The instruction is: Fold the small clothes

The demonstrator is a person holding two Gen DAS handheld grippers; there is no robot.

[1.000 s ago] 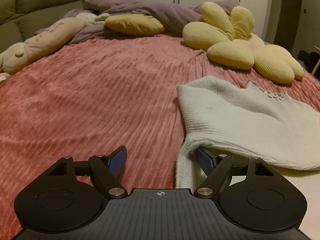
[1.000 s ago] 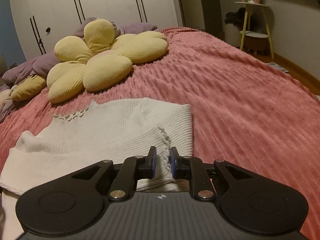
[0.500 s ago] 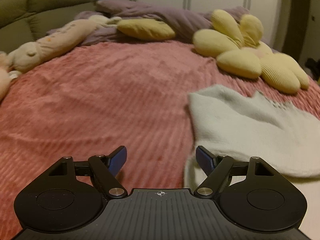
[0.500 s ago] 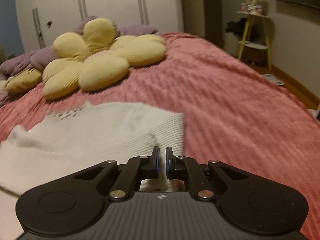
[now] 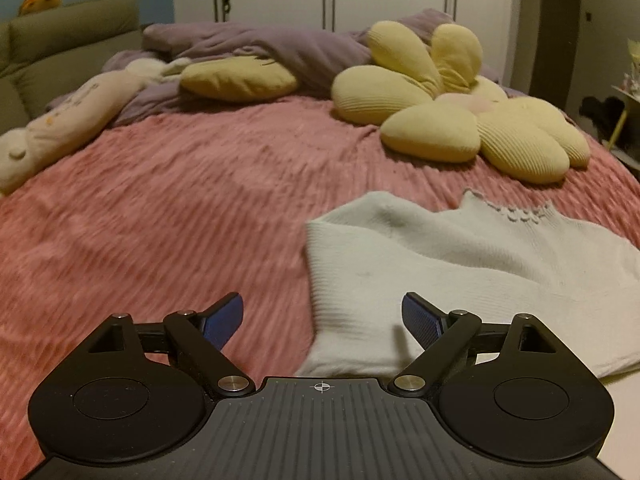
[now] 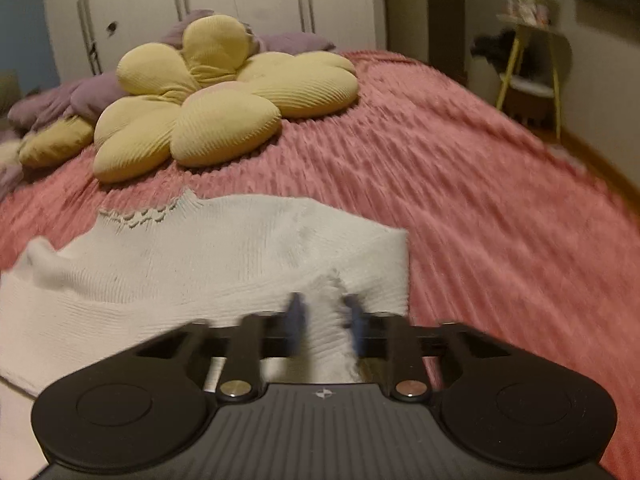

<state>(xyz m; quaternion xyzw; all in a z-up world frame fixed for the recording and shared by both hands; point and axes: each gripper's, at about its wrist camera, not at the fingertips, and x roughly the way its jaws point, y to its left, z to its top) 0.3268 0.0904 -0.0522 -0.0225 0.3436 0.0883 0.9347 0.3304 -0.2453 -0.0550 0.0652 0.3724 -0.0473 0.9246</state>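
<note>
on the bed [image 5: 168, 208], my left claw [image 5: 322, 316] gapes empty; right claw [image 6: 326, 316] parted around sweater [image 6: 208, 256] edge; next, pinch and fold.

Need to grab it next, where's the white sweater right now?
The white sweater lies on the pink bedspread, below the yellow flower cushion, at right in the left wrist view.
</note>
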